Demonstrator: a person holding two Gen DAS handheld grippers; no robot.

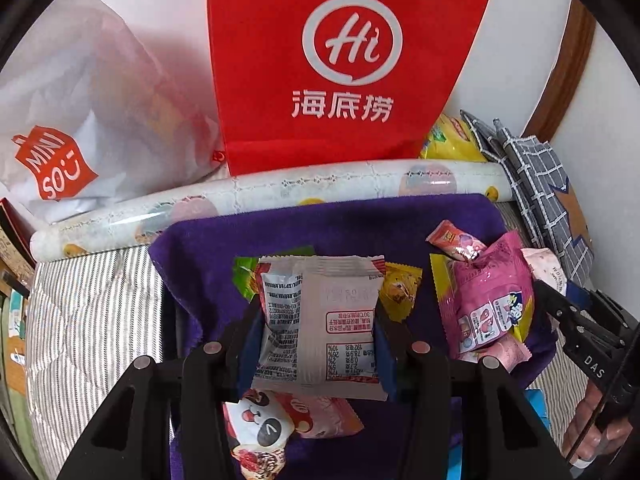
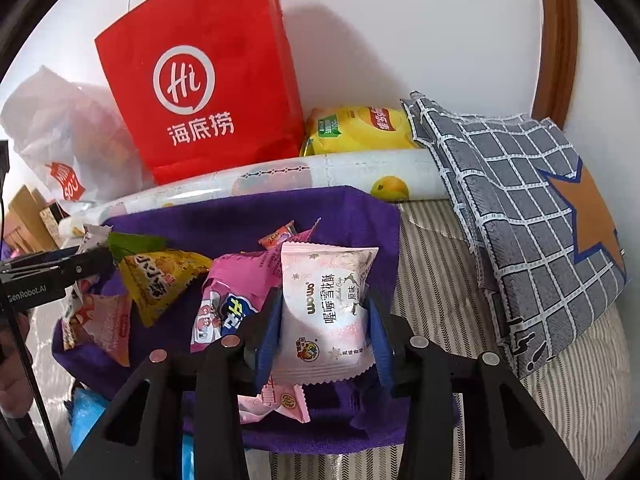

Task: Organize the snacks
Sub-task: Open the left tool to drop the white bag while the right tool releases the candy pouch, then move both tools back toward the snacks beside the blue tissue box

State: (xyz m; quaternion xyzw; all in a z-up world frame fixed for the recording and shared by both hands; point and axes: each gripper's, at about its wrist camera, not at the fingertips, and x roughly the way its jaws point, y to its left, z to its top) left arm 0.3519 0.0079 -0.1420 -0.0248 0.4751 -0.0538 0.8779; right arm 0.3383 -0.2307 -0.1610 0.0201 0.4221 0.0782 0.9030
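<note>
Left gripper (image 1: 316, 332) clamps grey-backed packet (image 1: 320, 320); right gripper (image 2: 324, 328) clamps puffy, seemingly sealed pink-white packet (image 2: 326, 312).

**What we count around the tongs**

We count two tongs, left tongs (image 1: 318, 334) and right tongs (image 2: 325, 340), each clamping one snack packet: a grey-backed packet (image 1: 320, 320) and a pale pink packet (image 2: 326, 316). Beyond them we see one purple cloth (image 2: 360, 220), one red bag (image 2: 204, 80), one white bag (image 1: 80, 120), one roll (image 1: 280, 192), one yellow chip bag (image 2: 360, 128) and one checked cloth (image 2: 512, 184).
</note>
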